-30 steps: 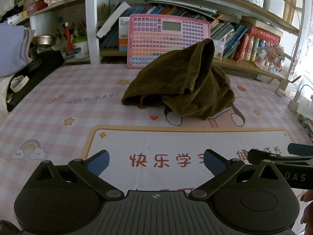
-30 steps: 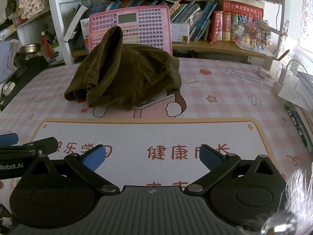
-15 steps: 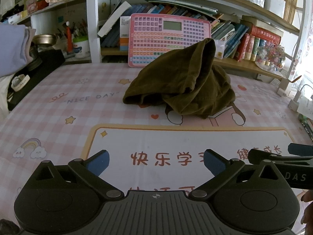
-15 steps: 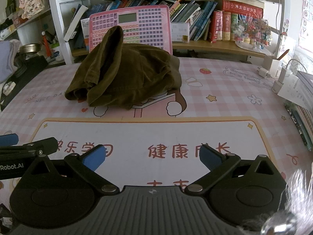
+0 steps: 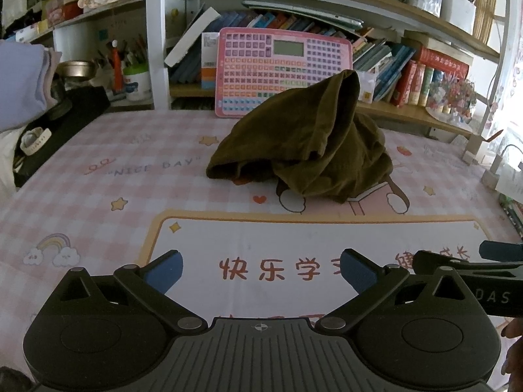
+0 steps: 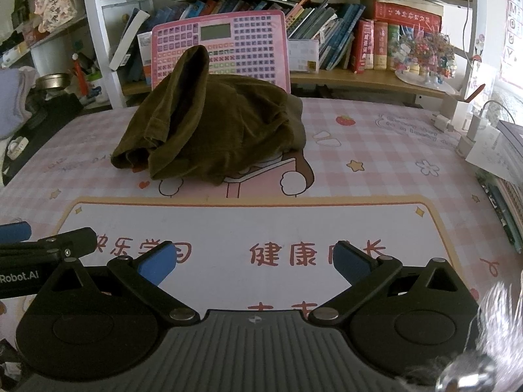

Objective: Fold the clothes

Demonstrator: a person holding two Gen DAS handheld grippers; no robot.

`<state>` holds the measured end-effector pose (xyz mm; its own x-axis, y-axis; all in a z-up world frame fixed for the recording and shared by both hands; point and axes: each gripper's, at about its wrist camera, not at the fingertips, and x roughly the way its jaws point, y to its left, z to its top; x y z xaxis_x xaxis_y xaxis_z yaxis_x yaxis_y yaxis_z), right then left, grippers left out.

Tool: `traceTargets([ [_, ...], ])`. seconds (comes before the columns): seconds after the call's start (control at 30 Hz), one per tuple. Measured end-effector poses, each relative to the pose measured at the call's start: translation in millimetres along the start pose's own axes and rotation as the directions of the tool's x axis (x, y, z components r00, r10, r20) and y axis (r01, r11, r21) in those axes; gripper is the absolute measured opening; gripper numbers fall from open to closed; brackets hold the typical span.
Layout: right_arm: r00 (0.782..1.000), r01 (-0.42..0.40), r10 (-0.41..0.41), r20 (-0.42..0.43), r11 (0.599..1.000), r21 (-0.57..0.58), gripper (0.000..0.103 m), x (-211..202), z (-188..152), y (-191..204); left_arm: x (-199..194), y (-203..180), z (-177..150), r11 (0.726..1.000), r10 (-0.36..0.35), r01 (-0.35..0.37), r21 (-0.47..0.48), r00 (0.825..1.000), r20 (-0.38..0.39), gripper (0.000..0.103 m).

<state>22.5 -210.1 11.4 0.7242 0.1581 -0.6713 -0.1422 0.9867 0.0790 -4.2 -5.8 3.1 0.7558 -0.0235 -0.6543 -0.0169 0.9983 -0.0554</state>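
Rumpled olive velvety garment (image 5: 304,143) heaped, peaked, on smooth checked mat (image 5: 130,176).

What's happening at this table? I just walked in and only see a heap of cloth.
A person is holding a two-finger gripper in each hand, about to fold clothes. The left gripper and right gripper both hover open and empty over the near part of the pink checked table mat. The olive-brown garment lies crumpled farther back, in front of a pink keyboard toy. Neither gripper touches it, so folding has not begun.
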Motion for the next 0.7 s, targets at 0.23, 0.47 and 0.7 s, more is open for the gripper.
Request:
traceTargets([
  [0.23, 1.000, -0.002, 0.002, 0.002, 1.000, -0.002, 0.103, -0.2, 0.7, -0.6, -0.6, -0.6, 0.6, 1.000, -0.003, 0.003, -0.002, 1.000, 0.006, 0.103],
  [0.47, 1.000, -0.003, 0.003, 0.006, 1.000, -0.005, 0.103, -0.8, 1.5, -1.0, -1.6, -2.1, 0.6, 1.000, 0.002, -0.002, -0.003, 1.000, 0.008, 0.103],
  [0.7, 1.000, -0.006, 0.006, 0.009, 1.000, -0.007, 0.103, -1.3, 2.1, -1.9, -1.6, -3.1, 0.7, 1.000, 0.005, -0.005, -0.003, 1.000, 0.010, 0.103],
])
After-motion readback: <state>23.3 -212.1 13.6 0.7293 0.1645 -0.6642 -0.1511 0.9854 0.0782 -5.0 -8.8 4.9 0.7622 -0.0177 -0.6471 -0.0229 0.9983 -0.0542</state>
